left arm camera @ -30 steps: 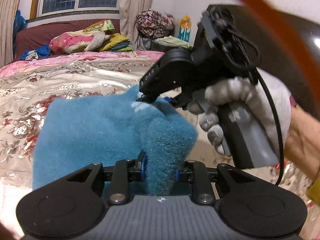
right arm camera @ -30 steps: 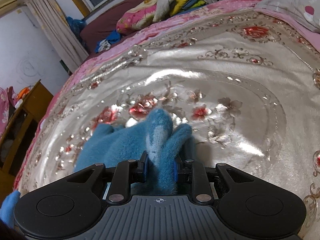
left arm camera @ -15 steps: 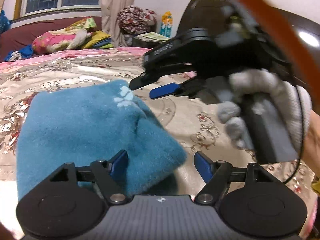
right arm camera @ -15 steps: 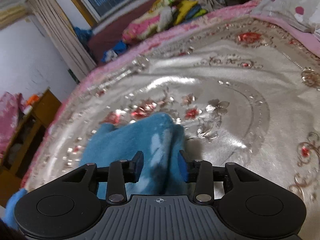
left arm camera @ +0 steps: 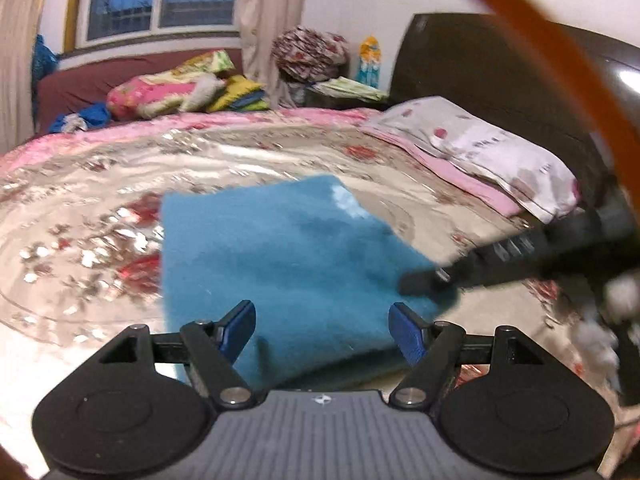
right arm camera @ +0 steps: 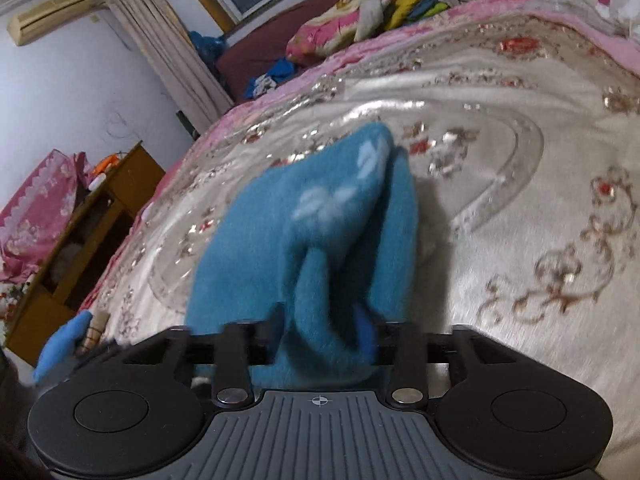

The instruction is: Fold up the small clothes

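Jaws first: your left gripper (left arm camera: 322,330) has sprung wide, blue pads (left arm camera: 406,330) spread with nothing between them, where a second ago it pinched a bunched fold of the blue fleece garment (left arm camera: 276,252). Your right gripper (right arm camera: 324,338) let go briefly half a second back and now bites cloth again, a ridge of the same garment (right arm camera: 316,248) pinched between its fingers; motion blur there, so the exact bite is hard to read. From the left wrist view the piece lies mostly flat on the floral bedspread (left arm camera: 92,216), its near edge just under your left fingers, the white motif at the far corner. Right gripper (left arm camera: 436,280) comes in low at the garment's right edge in that view. Judgement: one fold is laid down and released on the left side; the right side is being picked up for the next fold or a tidy. Watch that the pull does not drag the flat layer askew. Pillow (left arm camera: 480,152) and heaped bedding (left arm camera: 180,92) sit well clear.
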Demonstrator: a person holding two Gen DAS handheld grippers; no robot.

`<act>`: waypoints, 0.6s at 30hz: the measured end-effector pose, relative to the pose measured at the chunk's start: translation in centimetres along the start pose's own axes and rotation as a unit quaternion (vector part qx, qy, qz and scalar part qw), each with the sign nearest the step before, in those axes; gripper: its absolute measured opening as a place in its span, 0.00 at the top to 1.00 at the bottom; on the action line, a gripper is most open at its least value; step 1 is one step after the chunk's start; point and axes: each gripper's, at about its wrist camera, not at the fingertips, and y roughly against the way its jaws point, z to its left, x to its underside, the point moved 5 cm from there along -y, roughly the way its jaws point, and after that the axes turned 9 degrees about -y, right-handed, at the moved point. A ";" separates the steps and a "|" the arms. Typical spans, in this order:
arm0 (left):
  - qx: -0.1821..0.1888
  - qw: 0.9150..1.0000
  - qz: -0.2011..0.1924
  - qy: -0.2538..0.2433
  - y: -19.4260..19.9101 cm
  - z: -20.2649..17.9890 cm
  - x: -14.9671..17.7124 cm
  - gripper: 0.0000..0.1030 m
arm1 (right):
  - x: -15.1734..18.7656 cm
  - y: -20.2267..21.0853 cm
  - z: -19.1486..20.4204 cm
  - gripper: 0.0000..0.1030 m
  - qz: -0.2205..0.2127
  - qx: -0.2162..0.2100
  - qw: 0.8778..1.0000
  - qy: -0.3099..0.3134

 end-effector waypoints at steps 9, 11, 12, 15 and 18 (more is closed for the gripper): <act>-0.056 0.997 0.045 0.004 -3.9 3.1 0.4 0.25 | 3.1 -0.1 -2.4 0.92 0.003 0.032 0.999 -0.040; -0.054 0.997 0.059 0.020 -4.8 3.9 1.0 0.25 | 3.4 -0.1 -2.6 0.92 -0.004 0.031 0.999 -0.042; -0.054 0.997 0.058 0.023 -4.9 4.1 1.0 0.25 | 3.4 0.0 -2.6 0.92 -0.005 0.029 0.998 -0.047; -0.056 0.997 0.056 0.016 -4.9 3.9 0.9 0.25 | 3.2 0.4 -2.1 0.90 -0.003 0.032 0.999 -0.038; -0.055 0.997 0.057 0.016 -5.0 3.9 0.7 0.25 | 2.5 1.4 -0.9 0.83 -0.016 0.046 0.999 -0.023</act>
